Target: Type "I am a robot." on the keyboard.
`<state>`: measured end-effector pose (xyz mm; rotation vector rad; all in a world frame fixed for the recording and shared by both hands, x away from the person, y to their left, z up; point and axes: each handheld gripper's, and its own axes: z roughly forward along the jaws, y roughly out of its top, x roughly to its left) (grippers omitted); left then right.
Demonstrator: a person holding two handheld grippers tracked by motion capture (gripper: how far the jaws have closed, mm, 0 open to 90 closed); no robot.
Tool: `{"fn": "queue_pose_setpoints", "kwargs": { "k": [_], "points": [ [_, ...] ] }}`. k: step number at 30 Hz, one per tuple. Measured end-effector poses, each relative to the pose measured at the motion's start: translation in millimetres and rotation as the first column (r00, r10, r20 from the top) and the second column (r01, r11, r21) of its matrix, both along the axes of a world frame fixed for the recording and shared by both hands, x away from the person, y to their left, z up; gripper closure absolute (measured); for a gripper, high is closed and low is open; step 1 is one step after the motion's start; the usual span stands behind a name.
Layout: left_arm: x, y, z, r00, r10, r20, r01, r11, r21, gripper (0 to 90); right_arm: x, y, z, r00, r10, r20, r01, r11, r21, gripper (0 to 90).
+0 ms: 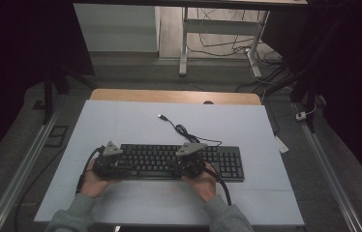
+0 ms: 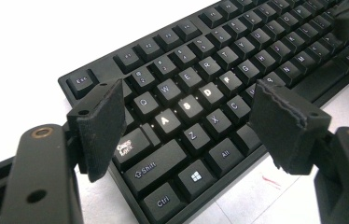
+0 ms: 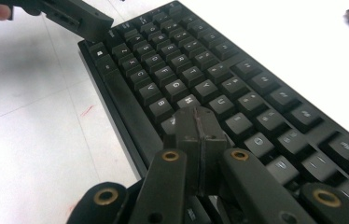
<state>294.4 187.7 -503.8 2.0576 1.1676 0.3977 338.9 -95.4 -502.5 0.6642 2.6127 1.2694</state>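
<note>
Right claw [image 3: 199, 122] clenched empty over the keyboard [image 1: 169, 162], pressing barely begun; left claw [image 2: 186, 121] gapes released above its keys

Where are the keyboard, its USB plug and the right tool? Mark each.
keyboard [image 1: 169, 159]: high view, middle of the key field.
USB plug [image 1: 161, 116]: high view, metal end of the cable.
right tool [image 3: 199, 122]: right gripper view, tip where both jaws meet.

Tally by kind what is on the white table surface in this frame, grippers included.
Keyboards: 1, the black keyboard
USB cables: 1, the keyboard's cable, plug lying loose on the white board
Grippers: 2, the left gripper with jaws open and the right gripper with jaws shut
Total: 4
</note>
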Motion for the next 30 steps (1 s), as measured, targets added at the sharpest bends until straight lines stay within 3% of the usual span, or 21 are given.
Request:
{"fn": "queue_pose_setpoints", "kwargs": {
  "k": [6,30],
  "points": [
    [0.2,-0.2,-0.5,1.0000,-0.002,-0.001,0.002,1.0000,0.003,26.6,4.5,12.2,-8.4,0.9998,-0.004,-0.019,0.004,1.000,-0.028,89.5],
    [1.3,-1.5,-4.0,0.9999,-0.007,-0.013,0.007,0.9998,0.019,26.4,7.1,15.2,-16.7,0.9991,-0.020,-0.038,0.017,0.997,-0.069,89.5]
  ]
}}
